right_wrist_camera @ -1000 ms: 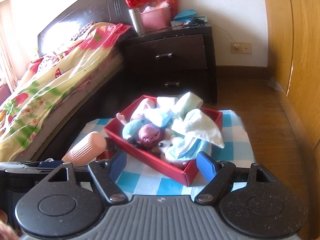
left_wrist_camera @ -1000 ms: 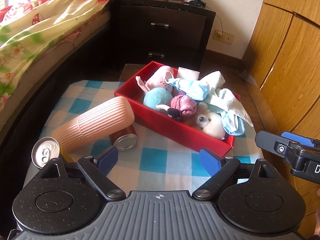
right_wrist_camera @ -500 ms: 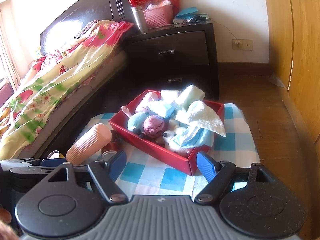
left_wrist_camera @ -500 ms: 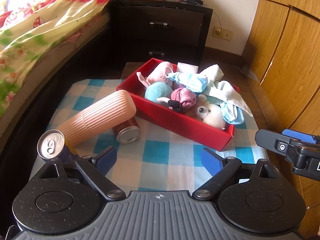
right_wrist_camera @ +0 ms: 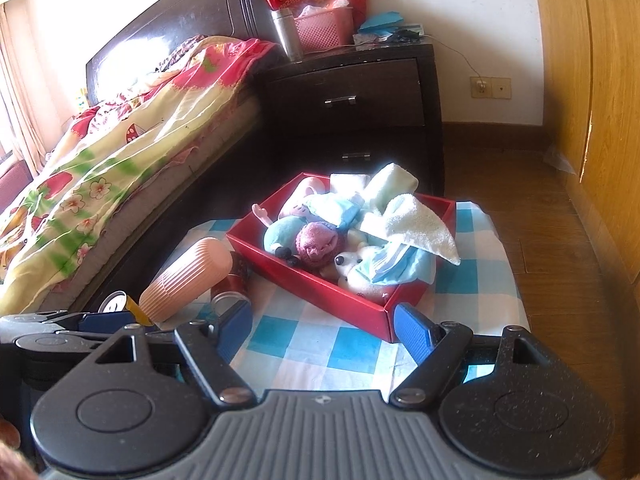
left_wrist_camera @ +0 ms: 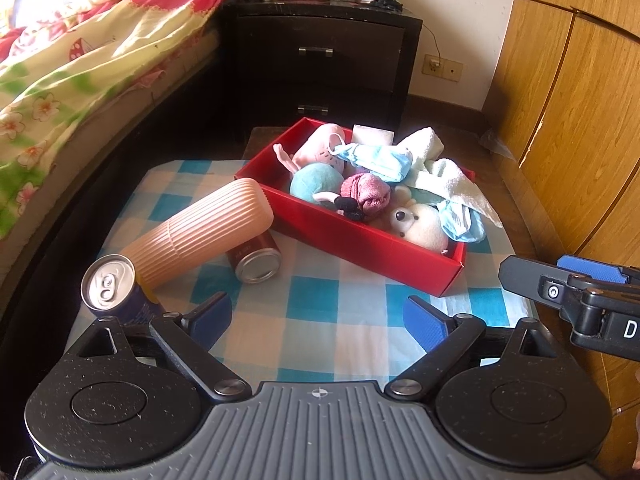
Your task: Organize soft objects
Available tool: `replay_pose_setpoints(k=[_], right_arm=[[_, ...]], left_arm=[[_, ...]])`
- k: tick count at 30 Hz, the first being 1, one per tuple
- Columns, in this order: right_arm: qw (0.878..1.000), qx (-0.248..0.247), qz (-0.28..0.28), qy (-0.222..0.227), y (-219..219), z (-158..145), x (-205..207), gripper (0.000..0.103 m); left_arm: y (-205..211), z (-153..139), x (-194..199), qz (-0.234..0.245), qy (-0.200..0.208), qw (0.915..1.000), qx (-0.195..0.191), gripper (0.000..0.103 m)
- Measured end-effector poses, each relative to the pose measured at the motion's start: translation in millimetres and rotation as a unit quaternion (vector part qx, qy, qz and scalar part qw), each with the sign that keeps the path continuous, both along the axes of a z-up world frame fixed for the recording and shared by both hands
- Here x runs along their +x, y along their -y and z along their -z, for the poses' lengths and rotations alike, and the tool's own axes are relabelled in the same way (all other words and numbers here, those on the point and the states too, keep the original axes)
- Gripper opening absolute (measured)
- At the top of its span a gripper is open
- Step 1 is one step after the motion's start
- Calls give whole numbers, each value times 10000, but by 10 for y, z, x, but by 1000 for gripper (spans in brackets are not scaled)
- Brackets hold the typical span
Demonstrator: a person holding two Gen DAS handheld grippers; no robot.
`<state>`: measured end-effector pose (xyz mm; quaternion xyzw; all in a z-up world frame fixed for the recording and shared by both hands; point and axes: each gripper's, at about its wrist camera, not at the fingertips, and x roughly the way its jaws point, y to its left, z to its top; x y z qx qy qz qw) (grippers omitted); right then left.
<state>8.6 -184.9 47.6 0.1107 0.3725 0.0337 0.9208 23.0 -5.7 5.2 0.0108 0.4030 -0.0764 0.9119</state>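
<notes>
A red box point(left_wrist_camera: 360, 240) point(right_wrist_camera: 320, 286) sits on a blue-checked cloth point(left_wrist_camera: 312, 300) and holds soft things: a teal plush ball point(left_wrist_camera: 316, 186), a pink knit bundle point(left_wrist_camera: 366, 194), a white plush bear point(left_wrist_camera: 420, 224), a pink plush point(left_wrist_camera: 320, 150), blue face masks point(left_wrist_camera: 380, 160) and a pale towel point(left_wrist_camera: 452, 184). My left gripper point(left_wrist_camera: 318, 318) is open and empty over the cloth's near edge. My right gripper point(right_wrist_camera: 324, 330) is open and empty, near the box's front corner. The right gripper also shows at the right of the left wrist view point(left_wrist_camera: 568, 288).
A ribbed peach tube point(left_wrist_camera: 200, 236) lies across a red can point(left_wrist_camera: 256, 260) left of the box. A blue can point(left_wrist_camera: 112, 290) stands near the left gripper. A bed point(left_wrist_camera: 80, 60), a dark nightstand point(left_wrist_camera: 320, 60) and a wooden wardrobe point(left_wrist_camera: 580, 120) surround the small table.
Both grippers have drawn back from the box and risen a little, so more of the cloth shows. Both stay open and empty. Nothing on the table moved.
</notes>
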Motion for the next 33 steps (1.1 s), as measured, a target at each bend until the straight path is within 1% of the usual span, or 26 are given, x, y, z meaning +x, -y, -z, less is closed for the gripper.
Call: replay_pose_setpoints(k=[8,16,24,29,33], right_arm=[[10000,47,0,7,4,-3,-18,57],[10000,-17,34,-22,-27,30,-5,58],[9994,-281,214,54,-31,33,-4,58],[9991,-373,221,44,-50,56,-10,59],[9988,-436,225,70,-79,62,-13,61]], left_arm=[[-14,5,-1,-48,13,10000,-15,91],[-33,10,11,-141,-5,9999,-100,91],[-55,23,21,-246,-5,9996,-126,91],[-19,14,8,-217,18,9996,-163,92],[0,21,-3,-277,70,9995,-94,92]])
